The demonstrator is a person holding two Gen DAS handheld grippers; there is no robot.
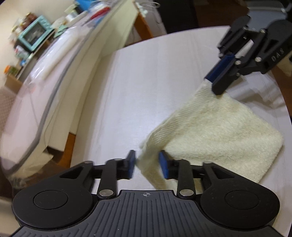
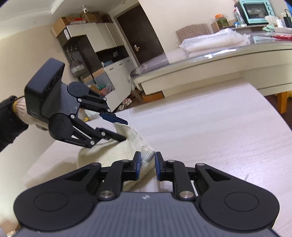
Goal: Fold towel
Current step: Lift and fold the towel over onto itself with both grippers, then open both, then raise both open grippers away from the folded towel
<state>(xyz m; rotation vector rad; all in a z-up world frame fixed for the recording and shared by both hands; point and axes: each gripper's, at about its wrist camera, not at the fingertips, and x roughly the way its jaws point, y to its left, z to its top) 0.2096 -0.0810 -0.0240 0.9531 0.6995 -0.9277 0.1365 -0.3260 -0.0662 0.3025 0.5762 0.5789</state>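
A cream towel (image 1: 215,131) lies folded on the white table (image 1: 146,82). In the left wrist view my left gripper (image 1: 147,164) is open, its blue pads on either side of the towel's near corner. My right gripper (image 1: 216,83) is at the towel's far corner, its jaws narrowly apart around the raised edge. In the right wrist view the right gripper (image 2: 147,165) is open with the towel corner (image 2: 146,155) between its pads. The left gripper (image 2: 124,130) shows there open over the towel's other corner (image 2: 127,134).
A glass-topped counter (image 2: 219,60) stands beyond the table with plastic-wrapped bundles and a teal oven (image 2: 255,11). White cabinets and a dark door (image 2: 138,34) are at the back. The person's gloved hand (image 2: 20,107) holds the left gripper.
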